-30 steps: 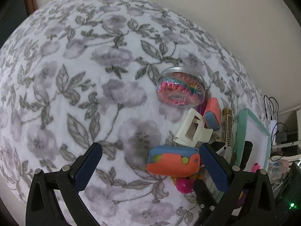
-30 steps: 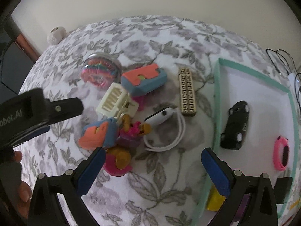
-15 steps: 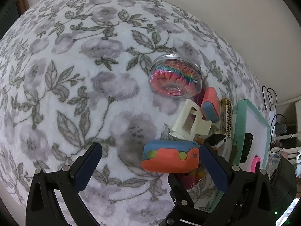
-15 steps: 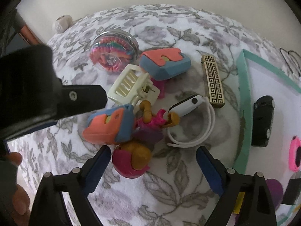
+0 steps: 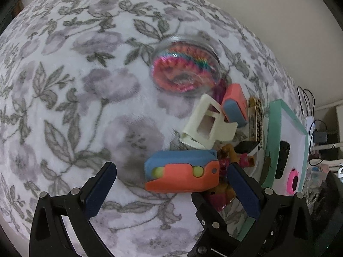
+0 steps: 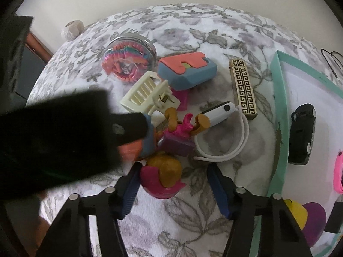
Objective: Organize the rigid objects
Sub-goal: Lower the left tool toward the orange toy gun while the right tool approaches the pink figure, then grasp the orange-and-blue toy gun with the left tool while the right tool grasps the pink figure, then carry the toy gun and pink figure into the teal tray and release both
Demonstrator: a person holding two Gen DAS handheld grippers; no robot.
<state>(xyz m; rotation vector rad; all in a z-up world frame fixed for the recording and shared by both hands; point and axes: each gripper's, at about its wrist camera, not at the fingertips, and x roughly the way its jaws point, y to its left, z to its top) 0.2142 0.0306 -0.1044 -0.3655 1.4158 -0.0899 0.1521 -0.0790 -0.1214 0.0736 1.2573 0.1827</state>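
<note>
Two claws work over a flower-printed blanket (image 5: pixel 75 90). The left claw (image 5: pixel 169 184) stands with its blue pads wide apart around a blue-and-orange block (image 5: pixel 182 173) that lies on the blanket — neither pad clearly touches it. The right claw (image 6: pixel 173 184) is also spread, its pads flanking a pink-and-gold toy figure (image 6: pixel 165 175) lying at the near edge of the pile. Behind sit a cream hair clip (image 6: pixel 148 92), a second blue-and-orange block (image 6: pixel 186 68), a clear jar of bright hair ties (image 6: pixel 128 60), a gold patterned bar (image 6: pixel 243 92) and a white band (image 6: pixel 225 137). To the right, a mint-rimmed tray (image 6: pixel 278 98) holds a black toy car (image 6: pixel 302 132).
</note>
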